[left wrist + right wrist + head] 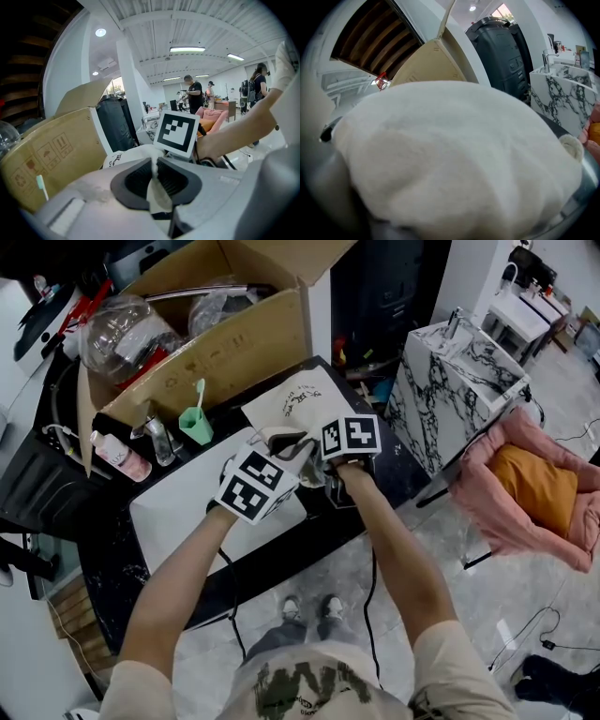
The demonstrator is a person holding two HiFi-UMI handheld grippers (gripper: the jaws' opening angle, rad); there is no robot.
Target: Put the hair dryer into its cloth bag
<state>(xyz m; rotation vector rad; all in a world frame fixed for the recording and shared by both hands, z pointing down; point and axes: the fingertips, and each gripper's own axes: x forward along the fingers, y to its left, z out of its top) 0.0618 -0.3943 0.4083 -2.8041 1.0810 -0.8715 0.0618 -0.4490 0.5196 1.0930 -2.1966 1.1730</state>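
The white cloth bag [298, 401], printed in black, lies on the black table [112, 568] just beyond both grippers. My left gripper [277, 444] is shut on a thin fold of the bag [153, 180], pinched between its black pads [174, 174]. A bulging, filled part of the bag [454, 154] takes up the whole right gripper view and hides the jaws. My right gripper [314, 457] is closed wide around that bulge. The hair dryer itself is hidden by cloth and grippers. A black cord [371, 596] hangs off the table's near edge.
An open cardboard box [216, 343] stands behind the bag. A green cup with a toothbrush [196, 425], a small tap [157, 439] and a pink bottle [122, 457] stand left of it. A white mat [183, 507] lies under my left hand. At right are a marbled cabinet [459, 381] and a pink chair [534, 484].
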